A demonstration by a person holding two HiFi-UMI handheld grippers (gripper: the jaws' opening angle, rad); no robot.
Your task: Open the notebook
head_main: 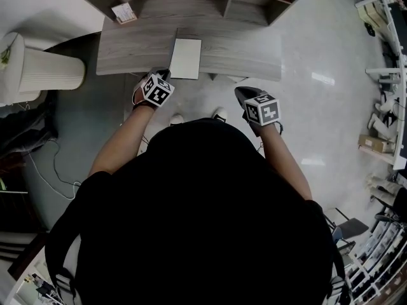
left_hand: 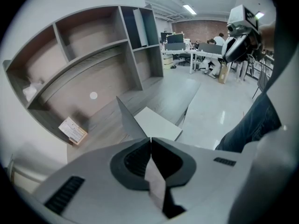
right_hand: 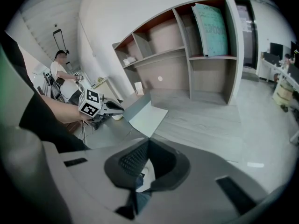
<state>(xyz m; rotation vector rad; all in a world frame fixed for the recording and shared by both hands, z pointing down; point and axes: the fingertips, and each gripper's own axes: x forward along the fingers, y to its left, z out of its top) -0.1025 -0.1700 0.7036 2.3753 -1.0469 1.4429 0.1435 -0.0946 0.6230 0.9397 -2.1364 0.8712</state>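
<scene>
A notebook (head_main: 186,58) lies on the curved grey wooden desk (head_main: 241,49), its white first page (left_hand: 156,124) showing. Its grey cover (left_hand: 128,118) stands lifted along the left side, hinged at the spine. My left gripper (left_hand: 150,139) is shut on the near edge of that cover, which runs down between the pads; it shows in the head view (head_main: 164,75) at the notebook's near-left corner. My right gripper (right_hand: 148,140) is shut with nothing in it and hangs off the desk's front edge (head_main: 245,97), over the floor. The right gripper view shows the raised cover (right_hand: 135,107) and the left gripper (right_hand: 112,105).
A small printed box (head_main: 124,13) lies at the desk's back left. A shelf unit (left_hand: 93,45) rises behind the desk, with a teal board (right_hand: 212,27) in one compartment. A white ribbed cylinder (head_main: 48,72) stands left of the desk. People sit at desks far off.
</scene>
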